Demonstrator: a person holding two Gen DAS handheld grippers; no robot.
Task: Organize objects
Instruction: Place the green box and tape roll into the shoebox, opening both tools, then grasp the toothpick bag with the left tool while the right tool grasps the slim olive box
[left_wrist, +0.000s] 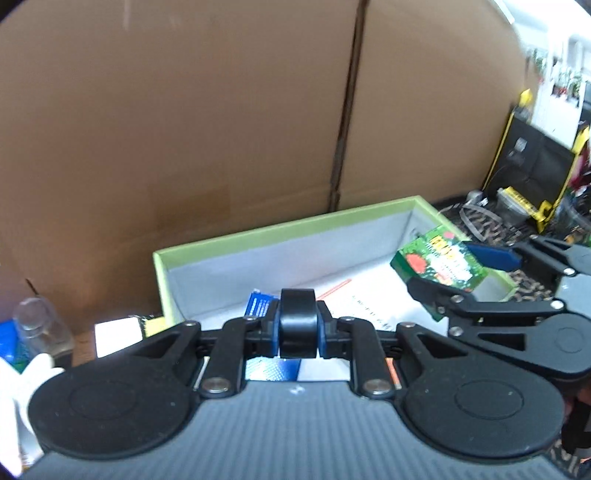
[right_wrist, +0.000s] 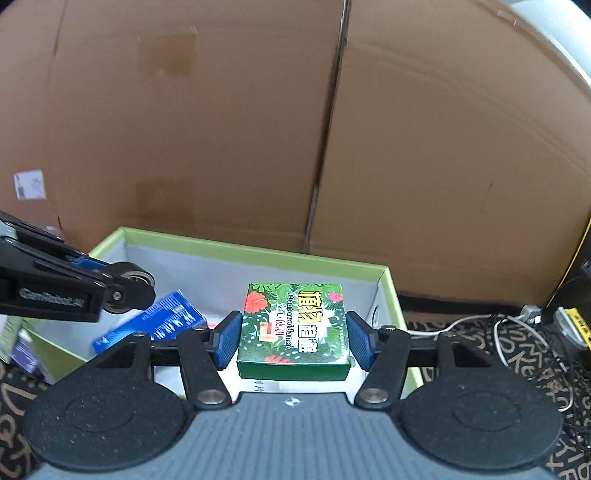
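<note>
A tall cardboard wall (left_wrist: 221, 110) fills everything beyond the jaws, a dark seam (left_wrist: 345, 110) running down it. A white label (right_wrist: 29, 184) sticks to the cardboard, far left of the right jaws. Right of the left jaws, well off, a black case with yellow trim (left_wrist: 532, 162) stands upright. Right of the right jaws, white and black cables (right_wrist: 517, 339) trail over a dark patterned cloth (right_wrist: 480, 354). A metal band (left_wrist: 476, 218) curls on that cloth, up and right of the left jaws, near the case.
</note>
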